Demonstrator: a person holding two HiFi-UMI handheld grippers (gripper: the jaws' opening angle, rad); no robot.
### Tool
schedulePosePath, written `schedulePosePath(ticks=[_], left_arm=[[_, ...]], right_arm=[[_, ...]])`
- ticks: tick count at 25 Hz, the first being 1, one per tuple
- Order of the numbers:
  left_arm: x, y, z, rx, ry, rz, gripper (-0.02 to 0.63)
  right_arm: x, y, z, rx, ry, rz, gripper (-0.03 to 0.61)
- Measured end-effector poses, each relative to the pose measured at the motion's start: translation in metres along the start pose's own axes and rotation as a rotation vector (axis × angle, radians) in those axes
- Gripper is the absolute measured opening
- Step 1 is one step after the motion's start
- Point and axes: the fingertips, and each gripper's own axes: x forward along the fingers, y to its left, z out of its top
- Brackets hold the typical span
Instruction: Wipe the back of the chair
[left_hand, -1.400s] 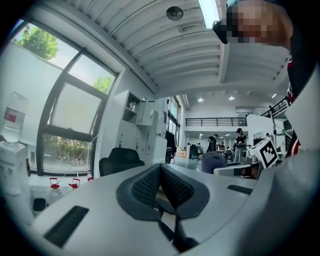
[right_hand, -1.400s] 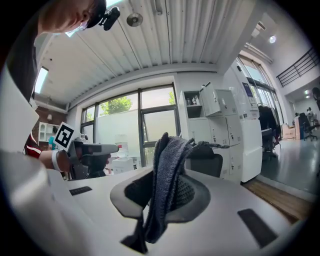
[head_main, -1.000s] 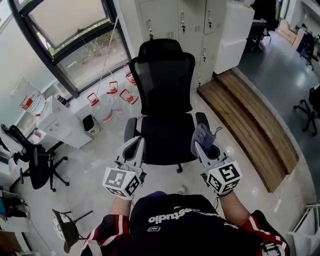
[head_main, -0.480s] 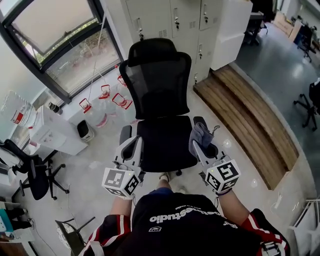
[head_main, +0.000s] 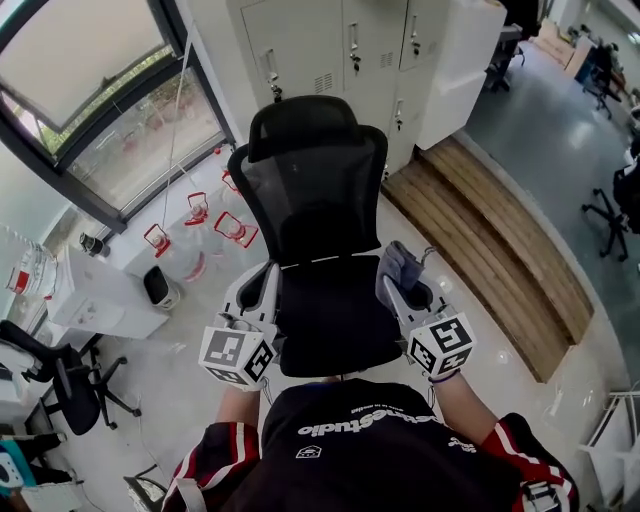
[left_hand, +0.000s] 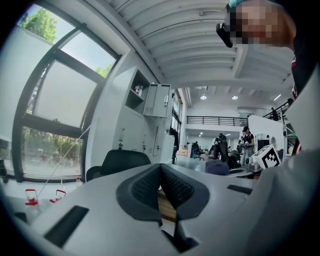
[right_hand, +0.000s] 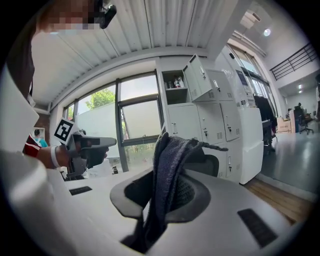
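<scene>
A black mesh office chair (head_main: 318, 200) faces me in the head view, its seat just in front of my body. My right gripper (head_main: 392, 278) is shut on a grey-blue cloth (head_main: 397, 263), held over the chair's right armrest. In the right gripper view the cloth (right_hand: 167, 170) sticks up between the jaws and hides most of the chair's headrest (right_hand: 212, 161). My left gripper (head_main: 268, 281) is shut with nothing in it, over the left armrest. The left gripper view shows the chair's headrest (left_hand: 120, 162) beyond the closed jaws.
White lockers (head_main: 345, 50) stand right behind the chair. Water jugs with red handles (head_main: 200, 225) sit on the floor at the left under a large window (head_main: 90, 80). A wooden step (head_main: 495, 250) runs along the right. Another black chair (head_main: 55, 375) stands at far left.
The chair has come closer to me and now fills more of the head view. Both grippers keep their places at the armrests; the cloth stays in the right one.
</scene>
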Motion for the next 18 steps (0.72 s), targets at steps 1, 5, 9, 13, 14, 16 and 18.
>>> schedulePosePath(ticks=[1, 5, 9, 13, 14, 16, 18], left_arm=[[0.011, 0.011, 0.003, 0.002, 0.004, -0.009, 0.023], [0.05, 0.046, 0.008, -0.003, 0.024, -0.053, 0.023], [0.082, 0.073, 0.009, -0.016, 0.026, -0.089, 0.023], [0.105, 0.087, -0.004, -0.053, 0.043, -0.106, 0.023], [0.111, 0.089, -0.008, -0.056, 0.052, -0.108, 0.023], [0.123, 0.092, -0.014, -0.058, 0.069, -0.107, 0.024], [0.134, 0.096, -0.019, -0.058, 0.077, -0.1, 0.023]], right_arm=[[0.014, -0.004, 0.004, -0.002, 0.002, -0.012, 0.077], [0.058, -0.02, 0.012, 0.022, 0.007, -0.06, 0.077], [0.094, -0.036, 0.017, 0.008, 0.013, -0.095, 0.077], [0.123, -0.054, 0.009, 0.018, 0.034, -0.132, 0.075], [0.131, -0.06, 0.007, 0.019, 0.038, -0.141, 0.075], [0.145, -0.076, 0.002, 0.019, 0.049, -0.161, 0.075], [0.157, -0.096, -0.003, 0.018, 0.058, -0.179, 0.075]])
